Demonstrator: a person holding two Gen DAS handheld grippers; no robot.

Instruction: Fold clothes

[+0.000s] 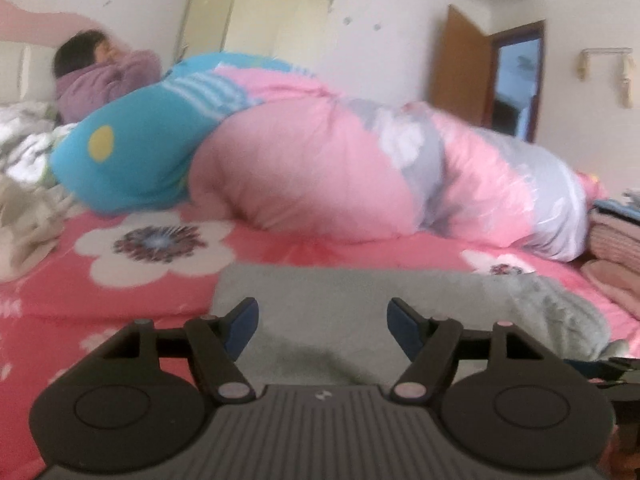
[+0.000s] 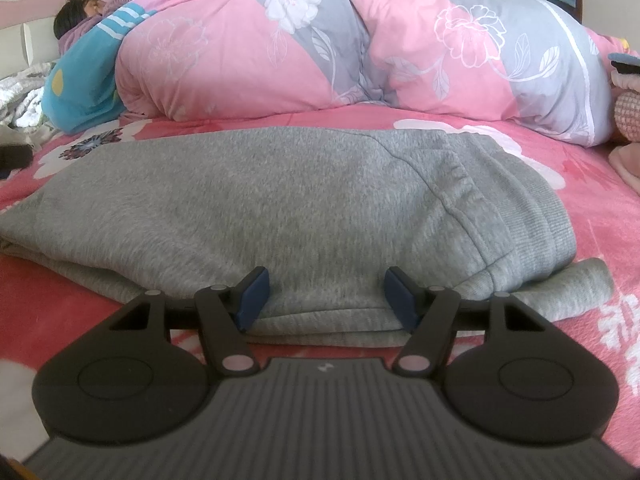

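Lying folded across the near part of the bed (image 2: 600, 200), your grey sweatshirt (image 2: 248, 200) rests on the pink floral sheet, its ribbed hem (image 2: 532, 232) bunched to the right and a loose flap sticking out just beyond it. Your right tongs (image 2: 324, 296) sit low at the garment's near edge with the jaws standing wide apart; the blue pads (image 2: 252, 300) flank the folded layers, and you cannot tell from this view whether they touch the cloth, though they do not pinch it. Your left tongs (image 1: 322, 328) are likewise spread wide, hovering over the grey fabric (image 1: 360, 300) with nothing caught between the pads; that view is blurred, so finer detail is lost. Behind the sweatshirt a rolled pink-and-grey flowered duvet (image 2: 360, 40) runs across the bed, with a blue quilt (image 2: 80, 92) bearing a yellow dot at its left end. Beyond that a person in a purple top (image 1: 104, 80) lies near the headboard. On the right edge of the bed a stack of folded clothes (image 1: 616, 232) sits well apart from the sweatshirt. A brown door (image 1: 460, 68) stands open at the far wall.
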